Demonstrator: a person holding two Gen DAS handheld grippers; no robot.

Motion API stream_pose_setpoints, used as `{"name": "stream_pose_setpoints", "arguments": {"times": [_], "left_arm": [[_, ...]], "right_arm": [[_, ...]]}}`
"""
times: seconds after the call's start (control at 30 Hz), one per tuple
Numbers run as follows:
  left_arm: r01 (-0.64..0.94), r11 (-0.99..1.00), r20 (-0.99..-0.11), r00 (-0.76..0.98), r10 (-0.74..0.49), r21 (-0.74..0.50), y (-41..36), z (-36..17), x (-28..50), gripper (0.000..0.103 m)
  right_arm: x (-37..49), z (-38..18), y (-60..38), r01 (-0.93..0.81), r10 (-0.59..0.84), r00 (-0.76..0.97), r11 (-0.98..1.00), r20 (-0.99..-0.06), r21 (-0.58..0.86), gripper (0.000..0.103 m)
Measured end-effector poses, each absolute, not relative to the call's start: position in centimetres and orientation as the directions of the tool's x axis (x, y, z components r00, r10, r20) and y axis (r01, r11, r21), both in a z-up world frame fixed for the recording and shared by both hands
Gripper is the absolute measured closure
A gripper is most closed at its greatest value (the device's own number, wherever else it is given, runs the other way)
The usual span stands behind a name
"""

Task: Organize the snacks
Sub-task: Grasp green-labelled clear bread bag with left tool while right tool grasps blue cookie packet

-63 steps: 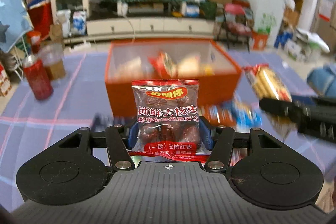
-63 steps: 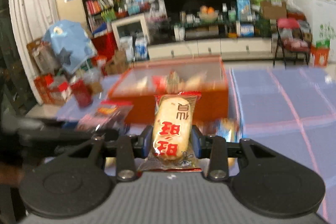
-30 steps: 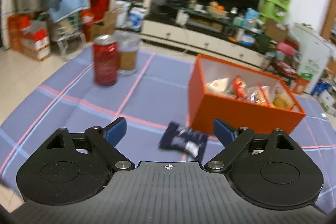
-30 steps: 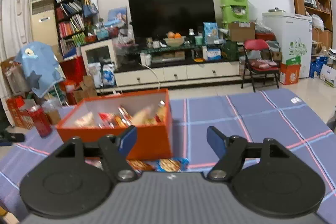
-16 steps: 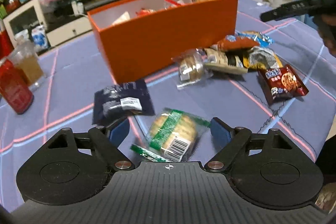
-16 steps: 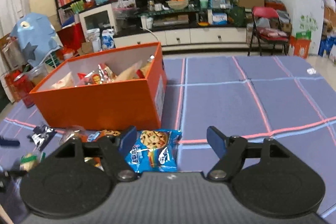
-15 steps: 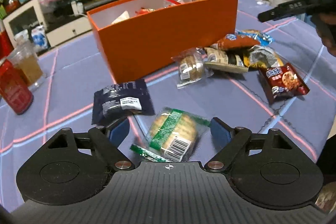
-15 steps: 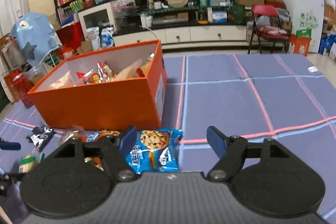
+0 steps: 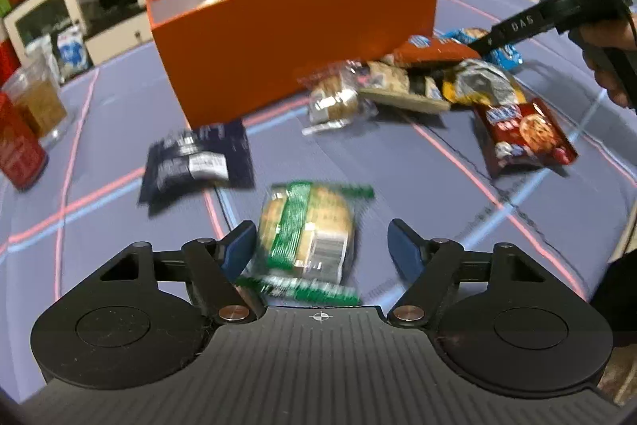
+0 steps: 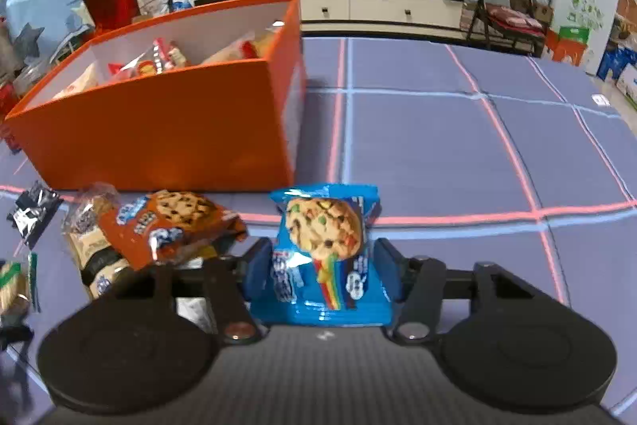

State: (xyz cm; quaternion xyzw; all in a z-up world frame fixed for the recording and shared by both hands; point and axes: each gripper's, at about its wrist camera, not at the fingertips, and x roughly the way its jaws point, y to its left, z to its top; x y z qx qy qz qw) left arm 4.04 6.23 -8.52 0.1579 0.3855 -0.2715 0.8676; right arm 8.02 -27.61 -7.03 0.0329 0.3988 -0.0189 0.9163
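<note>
We close both grippers: the left [image 9: 320,245] straddles the green packet [image 9: 306,230], long axis pointing ahead; the right [image 10: 318,275] meets the blue packet [image 10: 324,249], box [image 10: 159,130] beyond.

A green-banded clear packet [image 9: 306,230] holding a round biscuit is lying flat on the cloth, with a dark navy packet [image 9: 197,162] at its ten o'clock. A blue cookie packet [image 10: 324,249] (rainbow print below the cookie) is lying lengthwise at six o'clock of the orange box [image 10: 159,142], which is sitting open and holding several wrapped snacks.
</note>
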Motion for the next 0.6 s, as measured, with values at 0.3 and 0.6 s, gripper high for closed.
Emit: {"name": "stream_pose_setpoints", "arguments": {"times": [0.3,0.6], "left_arm": [[0.487,0.872,-0.761,0.552,-0.34,-0.036,6.2,-8.4,5.4,0.052],[0.492,0.87,-0.757,0.569,-0.321,0.001,5.3,-8.8,5.1,0.052]], "right_arm": [[8.2,-7.8,-27.5,0.039,0.015,0.663,0.998,-0.749,0.055,0.042],[8.4,-7.8,-27.4,0.041,0.015,0.661,0.998,-0.75,0.057,0.043]]}}
